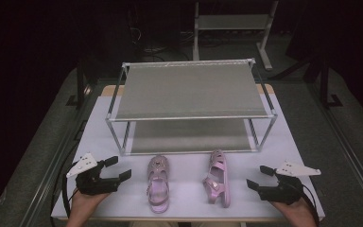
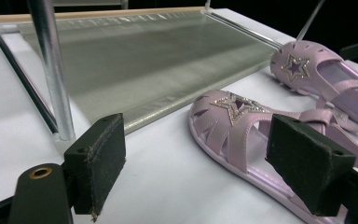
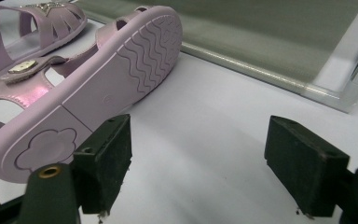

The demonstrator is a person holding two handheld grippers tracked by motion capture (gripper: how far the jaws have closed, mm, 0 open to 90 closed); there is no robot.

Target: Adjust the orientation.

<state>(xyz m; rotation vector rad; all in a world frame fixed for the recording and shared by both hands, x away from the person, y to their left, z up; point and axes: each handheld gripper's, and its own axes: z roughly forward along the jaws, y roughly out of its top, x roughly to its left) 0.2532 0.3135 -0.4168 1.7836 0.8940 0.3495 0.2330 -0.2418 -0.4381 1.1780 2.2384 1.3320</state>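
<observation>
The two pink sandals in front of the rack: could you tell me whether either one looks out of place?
Yes: the right sandal lies tipped on its side, its wavy sole showing in the right gripper view, while the left sandal sits flat, sole down.

Left pink sandal (image 1: 158, 183) upright, right pink sandal (image 1: 216, 178) tipped sideways

Lab or recording studio, not a home. Evidence: white counter (image 1: 189, 189) standing alone amid black-draped, unlit surroundings; grey carpeted floor (image 1: 42, 146) with metal rails along both sides; loose cables (image 1: 146, 45) bundled on the floor behind; a bare metal-framed rack (image 1: 191, 90) staged on the counter, a similar frame (image 1: 231, 23) standing farther back in the dark.
</observation>
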